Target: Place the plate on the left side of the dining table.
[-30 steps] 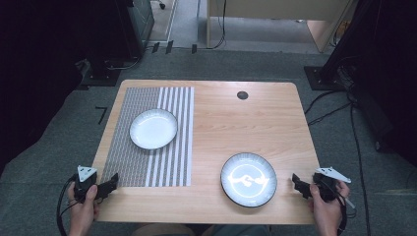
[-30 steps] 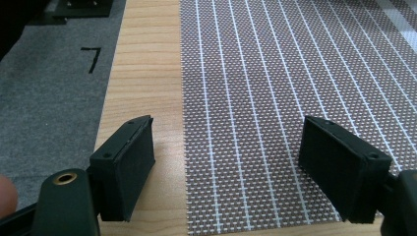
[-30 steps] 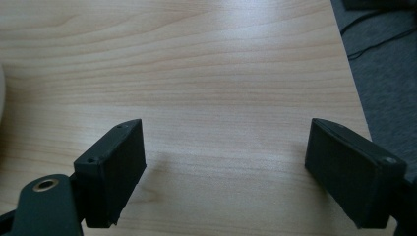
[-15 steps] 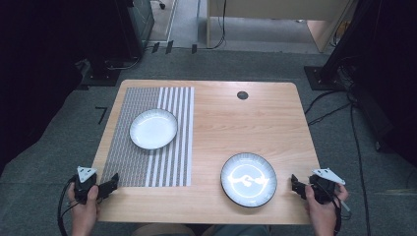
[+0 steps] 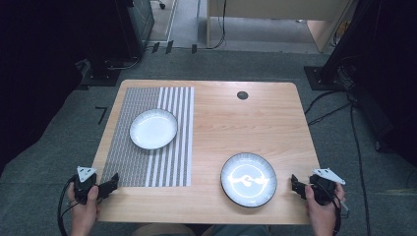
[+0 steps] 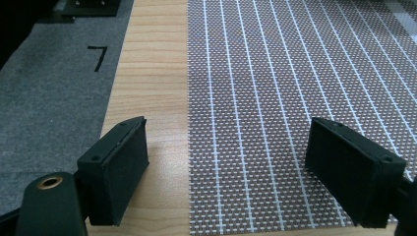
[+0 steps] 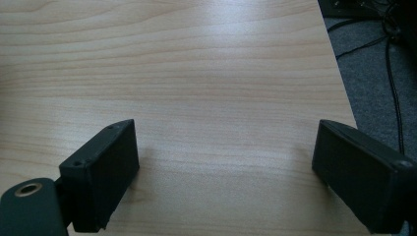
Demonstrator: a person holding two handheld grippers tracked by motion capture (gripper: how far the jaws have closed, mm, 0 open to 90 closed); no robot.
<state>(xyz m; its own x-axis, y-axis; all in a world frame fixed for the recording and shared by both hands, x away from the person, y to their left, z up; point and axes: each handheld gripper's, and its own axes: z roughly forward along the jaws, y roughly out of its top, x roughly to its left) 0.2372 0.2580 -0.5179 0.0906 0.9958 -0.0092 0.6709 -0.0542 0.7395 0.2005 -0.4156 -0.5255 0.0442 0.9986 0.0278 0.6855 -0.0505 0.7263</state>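
Left claw [image 5: 109, 184] held in a hand [image 5: 83, 209] at the near left corner of the wooden surface [image 5: 221, 123], jaws wide apart and empty. Seen from the left gripper view, one jaw over bare wood, the other over the edge of a woven grey placemat [image 6: 295, 98] with white stripes. On that placemat, farther back, a white plate [image 5: 153, 129], nothing between it and the claw. Toward the middle back, a small round black cap [image 5: 242, 95] set in the wood. Near the front right, a dark-rimmed plate [image 5: 249, 179] with a pale glossy centre, directly on the wood. Just right of it, apart, the right claw [image 5: 296, 185], jaws also spread and empty, over bare wood by the edge. Grey carpet [image 5: 59, 142] all round, cables [image 5: 361, 147] trailing at right, dark equipment stands behind.
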